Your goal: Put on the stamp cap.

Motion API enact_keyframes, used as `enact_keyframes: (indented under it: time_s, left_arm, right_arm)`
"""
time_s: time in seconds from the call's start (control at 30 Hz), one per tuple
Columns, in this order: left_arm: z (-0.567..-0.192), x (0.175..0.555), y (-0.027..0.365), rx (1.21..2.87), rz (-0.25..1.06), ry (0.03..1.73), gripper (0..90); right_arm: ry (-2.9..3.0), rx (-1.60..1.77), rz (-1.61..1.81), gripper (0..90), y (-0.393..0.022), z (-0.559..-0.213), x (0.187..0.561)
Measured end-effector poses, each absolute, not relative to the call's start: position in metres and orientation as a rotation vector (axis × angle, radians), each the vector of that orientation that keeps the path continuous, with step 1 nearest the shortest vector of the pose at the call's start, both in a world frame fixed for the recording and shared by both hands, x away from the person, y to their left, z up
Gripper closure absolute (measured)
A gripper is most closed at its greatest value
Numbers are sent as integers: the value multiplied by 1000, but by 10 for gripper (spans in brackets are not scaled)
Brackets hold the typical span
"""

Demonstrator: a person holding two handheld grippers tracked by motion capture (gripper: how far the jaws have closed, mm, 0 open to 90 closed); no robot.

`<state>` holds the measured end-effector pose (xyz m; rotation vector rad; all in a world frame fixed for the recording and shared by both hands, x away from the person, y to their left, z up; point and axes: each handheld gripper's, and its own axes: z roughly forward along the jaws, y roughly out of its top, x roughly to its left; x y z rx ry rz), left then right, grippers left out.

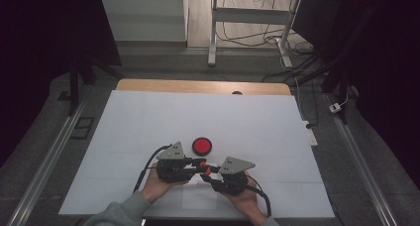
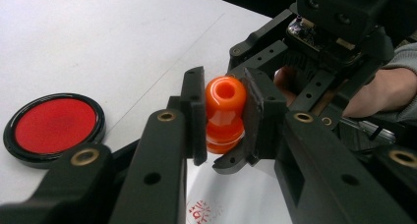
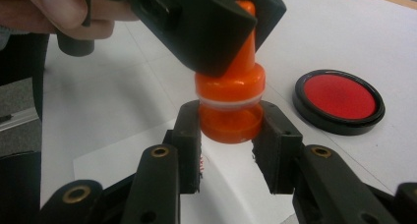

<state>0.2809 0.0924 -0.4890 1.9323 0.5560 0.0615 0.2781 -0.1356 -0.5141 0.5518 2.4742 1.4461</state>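
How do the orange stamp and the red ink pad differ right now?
The orange stamp is held off the sheet between the left gripper and the right gripper; the red ink pad lies flat on the table, touched by nothing. The stamp is tall, with a knobbed handle and a wider base; the ink pad is a low round disc. The stamp is glossy orange all over; the pad is matte red inside a black rim. Both are round.

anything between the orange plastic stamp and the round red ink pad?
Nothing: in the high view, bare white table separates orange plastic stamp from round red ink pad.
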Motion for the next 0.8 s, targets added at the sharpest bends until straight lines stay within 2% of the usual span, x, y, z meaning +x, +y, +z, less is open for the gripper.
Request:
enact_keyframes:
  time_s: [0.8]
  left_arm:
    - [-494, 282, 90, 1927, 53, 554, 728]
  right_arm:
    - [2462, 572, 1469, 642, -137, -513, 278]
